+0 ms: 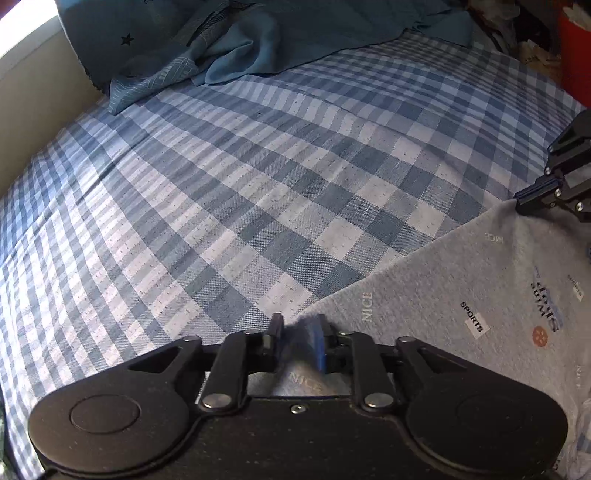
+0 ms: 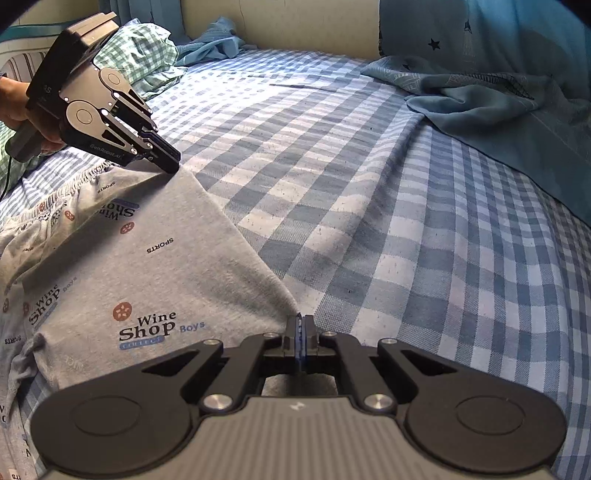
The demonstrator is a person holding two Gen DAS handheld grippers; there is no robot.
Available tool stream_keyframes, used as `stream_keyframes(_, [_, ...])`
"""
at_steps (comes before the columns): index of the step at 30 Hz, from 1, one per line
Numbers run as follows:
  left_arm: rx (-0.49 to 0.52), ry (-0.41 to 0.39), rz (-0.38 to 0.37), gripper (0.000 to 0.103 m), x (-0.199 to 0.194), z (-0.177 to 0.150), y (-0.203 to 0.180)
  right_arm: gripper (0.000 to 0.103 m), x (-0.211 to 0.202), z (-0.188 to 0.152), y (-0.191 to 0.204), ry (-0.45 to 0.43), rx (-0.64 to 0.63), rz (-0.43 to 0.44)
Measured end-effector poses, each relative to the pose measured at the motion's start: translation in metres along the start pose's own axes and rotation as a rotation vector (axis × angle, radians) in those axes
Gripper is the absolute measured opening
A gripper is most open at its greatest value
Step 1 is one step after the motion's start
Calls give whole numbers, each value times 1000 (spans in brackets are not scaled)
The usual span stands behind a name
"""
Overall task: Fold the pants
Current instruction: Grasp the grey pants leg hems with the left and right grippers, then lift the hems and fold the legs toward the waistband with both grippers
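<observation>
Grey printed pants [image 2: 140,258] lie on the blue checked bed sheet [image 2: 369,184]; they also show in the left wrist view [image 1: 480,295] at lower right. My left gripper [image 1: 299,328] is shut on the pants' edge, with cloth pinched between the jaws. It also shows in the right wrist view [image 2: 170,166], at the waistband corner. My right gripper [image 2: 300,325] is shut on another corner of the pants and holds the edge taut. It also shows in the left wrist view [image 1: 524,201], at the right edge.
A crumpled teal blanket [image 1: 240,48] and a pillow with stars [image 2: 480,33] lie at the far side of the bed. A green checked pillow [image 2: 144,51] sits at the far left. A beige wall [image 1: 33,92] borders the bed.
</observation>
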State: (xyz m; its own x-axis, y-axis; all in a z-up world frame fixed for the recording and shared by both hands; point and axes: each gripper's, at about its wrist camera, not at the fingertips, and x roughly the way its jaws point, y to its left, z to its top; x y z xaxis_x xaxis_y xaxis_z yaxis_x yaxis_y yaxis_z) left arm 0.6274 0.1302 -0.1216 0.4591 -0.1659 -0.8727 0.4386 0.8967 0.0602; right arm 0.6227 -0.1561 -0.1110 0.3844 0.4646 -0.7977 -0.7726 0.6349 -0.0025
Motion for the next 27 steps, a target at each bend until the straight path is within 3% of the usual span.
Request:
stream_keyframes(1, [-3, -4, -12, 50, -2, -1, 2, 7, 0, -1, -1, -6, 5, 6])
stream_keyframes(3, [25, -21, -10, 69, -9, -3, 5, 24, -2, -3, -2, -22, 16, 23])
stream_keyframes(4, [41, -26, -3, 74, -12, -5, 6, 32, -3, -3, -3, -31, 22, 33])
stream_keyframes(5, [54, -25, -1, 76, -14, -6, 10, 49, -3, -3, -3, -41, 28, 44])
stream_keyframes(6, [57, -17, -4, 80, -15, -7, 15, 54, -3, -2, -4, -48, 32, 57])
stream_keyframes(11, [28, 61, 42, 85, -9, -10, 42, 55, 7, 4, -2, -55, 44, 81])
stream_keyframes(14, [-14, 106, 49, 76, 0, -11, 54, 55, 15, 7, 0, -43, 47, 87])
stream_keyframes(16, [-43, 143, 30, 61, 8, -11, 57, 51, 20, 8, 1, -29, 46, 86])
stream_keyframes(17, [-46, 150, 14, 54, 10, -11, 57, 44, 22, 7, 1, -25, 44, 82])
stream_keyframes(19, [-30, 141, -13, 23, 9, -10, 50, 29, 22, 8, 2, -24, 47, 79])
stream_keyframes(21, [-18, 140, -12, 2, 7, -8, 42, 10, 19, 8, 5, -24, 50, 74])
stream_keyframes(27, [-25, 46, 86, 1, -19, -16, 23, 1, -7, 6, 26, -71, 61, -15])
